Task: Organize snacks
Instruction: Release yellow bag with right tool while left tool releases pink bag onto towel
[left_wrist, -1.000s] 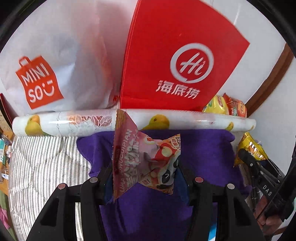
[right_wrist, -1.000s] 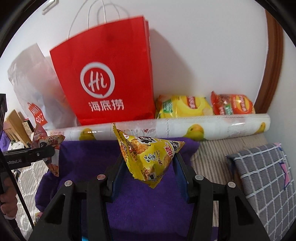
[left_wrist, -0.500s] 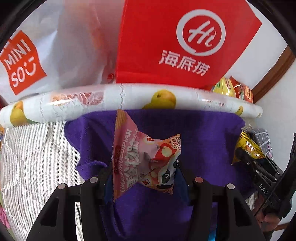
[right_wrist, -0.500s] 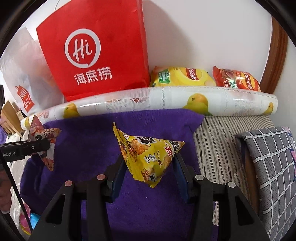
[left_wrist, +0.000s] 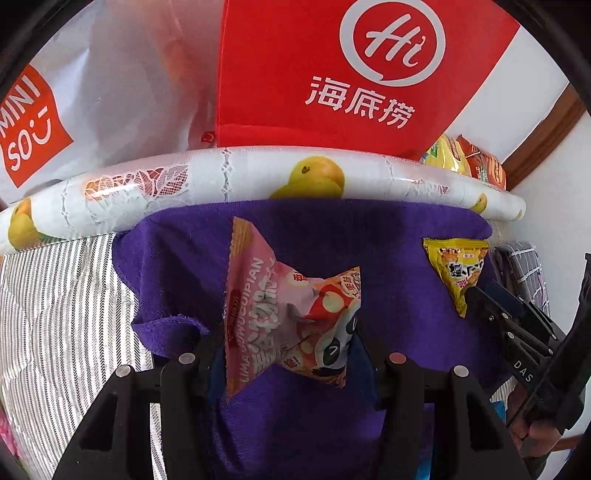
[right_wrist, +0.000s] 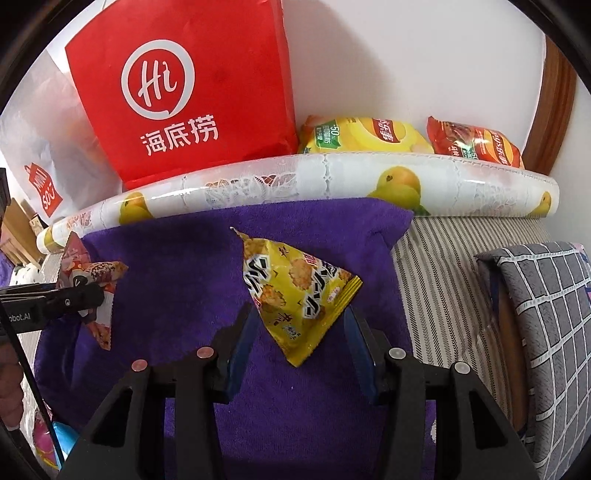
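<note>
Left wrist view: looks steeply down along own fingers, close over purple towel (left_wrist: 295, 424), toward wall; red bag (left_wrist: 332, 74) fills top, white bag (left_wrist: 92, 92) top left. Right gripper (left_wrist: 480, 295) enters at right edge.

Right wrist view: same downward tilt, close, further right along towel (right_wrist: 184, 277); checked cushion (right_wrist: 546, 314) at right. Left gripper (right_wrist: 86, 295) enters at left edge.

Shared: towel, patterned roll (right_wrist: 332, 177) along towel's far edge, red bag (right_wrist: 203, 74), chip bags (right_wrist: 369, 136).

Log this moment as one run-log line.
left gripper: shut on pink snack packet | right gripper: shut on yellow snack packet | both over purple towel
</note>
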